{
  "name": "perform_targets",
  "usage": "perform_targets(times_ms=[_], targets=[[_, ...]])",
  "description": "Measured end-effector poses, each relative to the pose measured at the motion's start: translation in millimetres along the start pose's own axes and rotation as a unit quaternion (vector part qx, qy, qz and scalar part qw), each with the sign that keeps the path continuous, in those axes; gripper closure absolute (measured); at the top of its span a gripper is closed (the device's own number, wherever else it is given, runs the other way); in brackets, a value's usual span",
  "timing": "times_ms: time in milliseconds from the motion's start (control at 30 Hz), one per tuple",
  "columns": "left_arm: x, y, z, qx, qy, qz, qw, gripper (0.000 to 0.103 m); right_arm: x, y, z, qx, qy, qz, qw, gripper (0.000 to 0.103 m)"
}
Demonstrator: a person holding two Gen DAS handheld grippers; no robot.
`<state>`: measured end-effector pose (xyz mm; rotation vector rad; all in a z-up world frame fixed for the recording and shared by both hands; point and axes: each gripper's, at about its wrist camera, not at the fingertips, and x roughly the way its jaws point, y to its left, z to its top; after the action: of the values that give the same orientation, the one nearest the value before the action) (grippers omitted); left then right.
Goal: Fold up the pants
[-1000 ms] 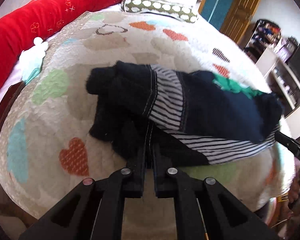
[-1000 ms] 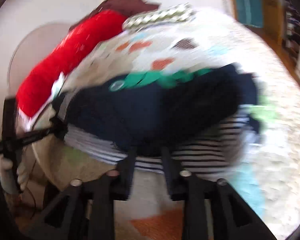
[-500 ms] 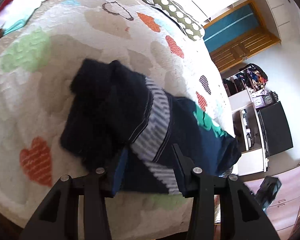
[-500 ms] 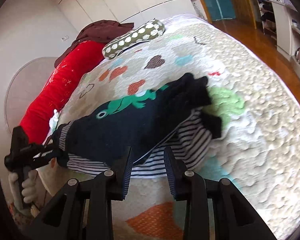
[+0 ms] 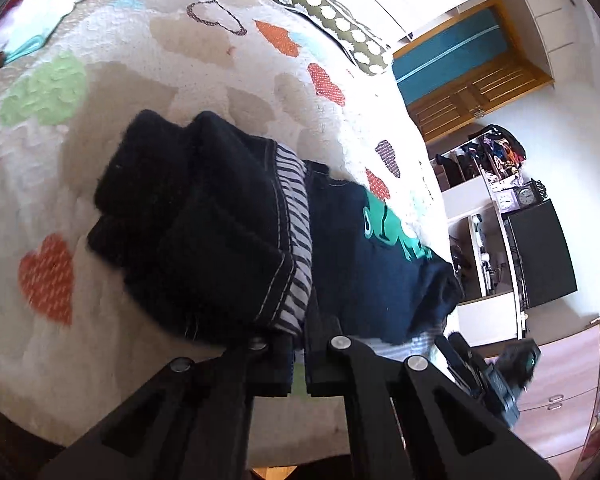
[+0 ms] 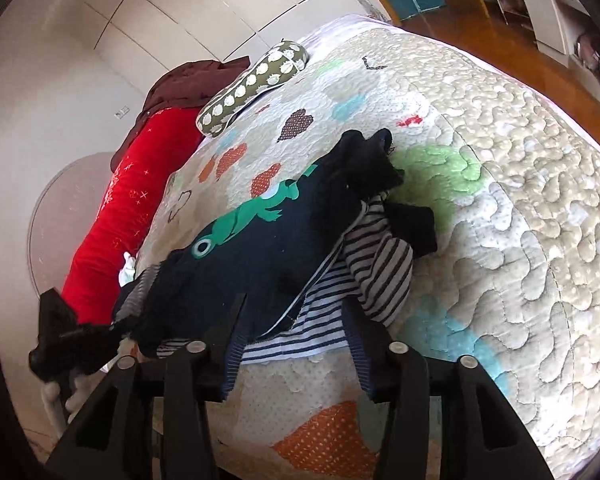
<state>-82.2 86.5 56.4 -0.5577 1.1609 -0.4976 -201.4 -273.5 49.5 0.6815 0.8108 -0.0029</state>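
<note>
A big bed fills both views, covered by a bumpy cream quilt with coloured hearts on it; a long red pillow lies along the edge at about 9 o'clock in the right view, and a green spotted pillow sits at about 1 o'clock in the left view; the pants lie in a bunched heap in the middle of the quilt, dark blue with a striped lining and a green crocodile on top; the left tongs at 6 o'clock are squeezed nearly together on the striped edge of the pants; the right tongs at 6 o'clock stand wide apart, with the near edge of the pants lying between their fingers but not pinched.
</note>
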Motion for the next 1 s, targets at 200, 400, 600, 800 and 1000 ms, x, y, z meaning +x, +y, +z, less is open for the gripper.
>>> perform_targets(times_ms=[200, 400, 600, 800, 1000], targets=[[15, 26, -8, -0.031, 0.026, 0.034, 0.9986, 0.100, 27, 7, 7, 0.004, -0.004, -0.023, 1.000, 0.073], [16, 34, -8, -0.043, 0.031, 0.029, 0.9981, 0.099, 21, 1, 7, 0.025, -0.001, -0.014, 1.000, 0.098], [19, 43, -9, -0.055, 0.033, 0.028, 0.9975, 0.098, 7, -3, -12, 0.005, 0.017, -0.037, 0.999, 0.097], [20, 40, -10, -0.048, 0.032, 0.037, 0.9977, 0.097, -23, -12, 1, 0.005, -0.040, -0.066, 0.997, 0.053], [22, 39, -9, -0.056, 0.032, 0.036, 0.9973, 0.096, -7, -16, 53, 0.005, -0.086, -0.130, 0.988, 0.034]])
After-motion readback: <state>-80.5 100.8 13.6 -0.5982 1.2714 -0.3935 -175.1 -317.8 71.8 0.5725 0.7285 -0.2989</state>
